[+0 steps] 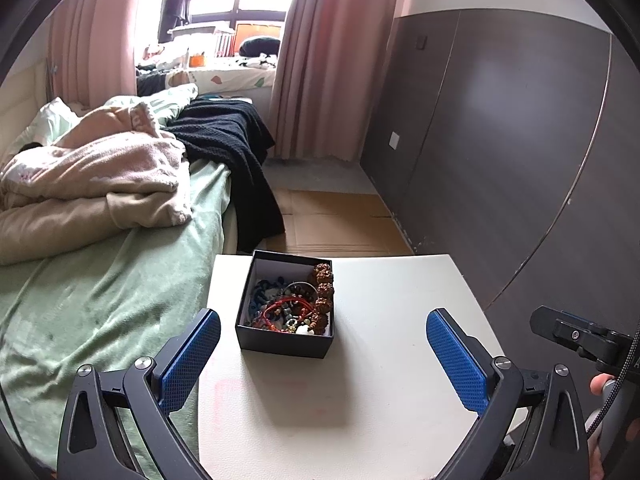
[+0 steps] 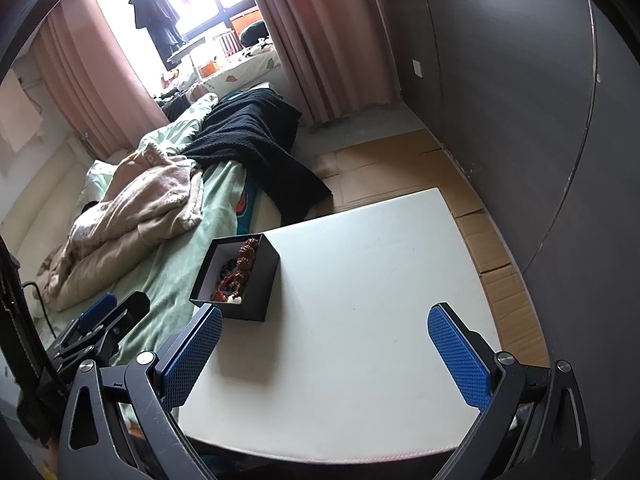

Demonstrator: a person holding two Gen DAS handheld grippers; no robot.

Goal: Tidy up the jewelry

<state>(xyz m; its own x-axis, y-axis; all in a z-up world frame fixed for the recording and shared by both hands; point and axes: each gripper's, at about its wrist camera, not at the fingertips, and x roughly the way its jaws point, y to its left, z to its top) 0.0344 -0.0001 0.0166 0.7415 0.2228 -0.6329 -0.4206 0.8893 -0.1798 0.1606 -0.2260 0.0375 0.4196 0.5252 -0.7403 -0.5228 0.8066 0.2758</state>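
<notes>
Black jewelry box [image 1: 285, 322] sits on the white counter [image 1: 380, 360] near its bed-side edge, lid off, full of beads and bracelets [image 1: 296, 304]. Left gripper [image 1: 323, 350] jaws wide, just short of the box. Right gripper [image 2: 325, 350] jaws wide over bare counter. Bed [image 1: 100, 280] butts against the counter beside the box; cardboard [image 1: 332, 220] on the floor beyond.

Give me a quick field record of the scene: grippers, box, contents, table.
left gripper: open, holding nothing, box ahead between its fingers
right gripper: open, holding nothing, over bare tabletop
box: black, lidless, upright near table's bed-side edge
contents: tangled bead bracelets, brown seed-bead strand along one wall
table: white, only the box on it
</notes>
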